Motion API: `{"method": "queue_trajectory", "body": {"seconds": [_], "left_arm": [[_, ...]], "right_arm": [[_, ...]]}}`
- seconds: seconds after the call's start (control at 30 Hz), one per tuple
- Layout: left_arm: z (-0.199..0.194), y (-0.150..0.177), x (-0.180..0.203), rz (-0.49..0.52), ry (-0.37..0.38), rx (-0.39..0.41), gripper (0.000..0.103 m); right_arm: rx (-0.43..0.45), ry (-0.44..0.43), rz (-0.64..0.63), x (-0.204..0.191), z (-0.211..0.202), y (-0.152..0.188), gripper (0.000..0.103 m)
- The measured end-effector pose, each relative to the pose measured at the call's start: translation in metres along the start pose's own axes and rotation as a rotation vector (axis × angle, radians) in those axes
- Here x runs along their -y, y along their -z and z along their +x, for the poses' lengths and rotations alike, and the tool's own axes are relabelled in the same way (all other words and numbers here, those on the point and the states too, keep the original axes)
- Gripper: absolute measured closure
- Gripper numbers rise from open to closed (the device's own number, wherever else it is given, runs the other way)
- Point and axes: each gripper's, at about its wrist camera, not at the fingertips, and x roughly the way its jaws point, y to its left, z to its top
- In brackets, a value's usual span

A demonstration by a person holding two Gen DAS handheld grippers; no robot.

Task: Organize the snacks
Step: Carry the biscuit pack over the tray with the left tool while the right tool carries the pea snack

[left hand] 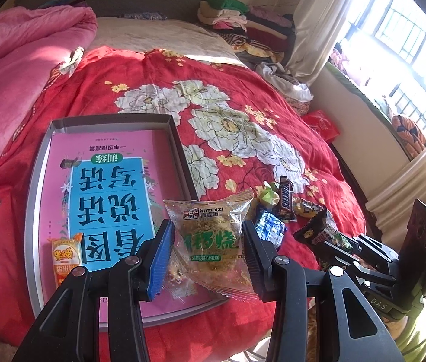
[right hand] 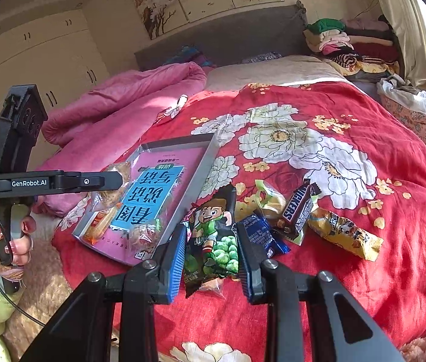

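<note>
Left tongs: the left gripper [left hand: 208, 242] holds a clear-wrapped cake packet [left hand: 213, 238] between its fingers, jaws closed on the wrapper's sides, over the near right corner of the tray [left hand: 36, 181].
Right tongs: the right gripper [right hand: 211, 255] brackets the green pea packet [right hand: 213, 241]; whether the pads actually pinch it I cannot tell.
Tray: a shallow grey box on the red flowered quilt [left hand: 243, 90], lined with a pink and blue booklet [left hand: 107, 199]; an orange rice-snack packet [left hand: 66, 256] lies in its near left corner, and a small clear packet [left hand: 176, 274] near the left blue finger pad.
Step in hand: probably setting the cake packet into the tray.
Doing it well: carry it leftward past the rim, lower until it rests flat on the booklet, then let go; keep the crinkly wrapper from catching on the tray wall.
Loose pile: a chocolate bar [right hand: 299, 208], a blue packet [right hand: 261, 232], a yellow packet [right hand: 345, 232] and a pale green candy [right hand: 270, 199] lie close together just right of the tray.
In the way: the two tools work near each other; the pile overlaps, so one pick may drag neighbours.
</note>
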Motion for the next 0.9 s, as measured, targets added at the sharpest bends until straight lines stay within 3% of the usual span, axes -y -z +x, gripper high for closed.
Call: {"method": "queue_trajectory", "body": {"seconds": [0.9], "left_arm": [[-0.034, 0.007, -0.065, -0.127, -0.048, 0.062, 0.056]], "right_arm": [[-0.004, -0.078, -0.108, -0.067, 0.008, -0.009, 0.071]]}}
